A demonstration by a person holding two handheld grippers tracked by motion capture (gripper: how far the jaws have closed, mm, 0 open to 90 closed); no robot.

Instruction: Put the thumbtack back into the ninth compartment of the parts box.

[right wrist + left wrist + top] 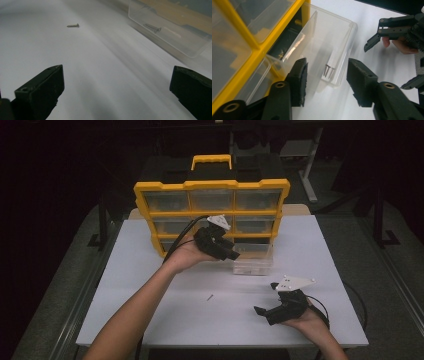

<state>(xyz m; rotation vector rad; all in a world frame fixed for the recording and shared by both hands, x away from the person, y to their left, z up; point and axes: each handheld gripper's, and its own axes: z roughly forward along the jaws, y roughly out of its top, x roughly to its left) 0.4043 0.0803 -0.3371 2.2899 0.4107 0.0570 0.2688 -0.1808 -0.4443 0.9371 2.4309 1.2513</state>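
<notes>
Clear plastic drawer (pixel 253 259) pulled out of bottom row of yellow organizer (pixel 211 185), resting on white table (pixel 150 270) just in front of cabinet. A few screws (pixel 327 70) lying inside drawer near its front wall. One more loose screw (pixel 210 297) out on table, well apart from drawer, between both hands.

Left gripper (pixel 327 82) above drawer, jaws spread, nothing between pads. Right gripper (pixel 265 312) low near table's front right, jaws wide apart, empty, pointed toward loose screw (pixel 73 25).

Handling, as a guess: loose screw tiny, light, stiff metal, smooth; likely to roll or skid away if nudged. Best pinched across shank at mid length, pads coming down flat to tabletop, closing slow. Thin profile against hard surface, so easy to miss or flick. Drawer light, thin-walled, rigid but slippery; front lip the obvious hold, and likely to slide on table if bumped.

Hard to make out: exact screw count in drawer, blurred by clear walls and reflections. Contents of other compartments murky behind cloudy fronts. Back end of drawer hidden under left gripper in high view; unclear whether still partly in its slot or fully free. Right gripper view cuts drawer off at frame edge. Room behind organizer dark, little detail.
</notes>
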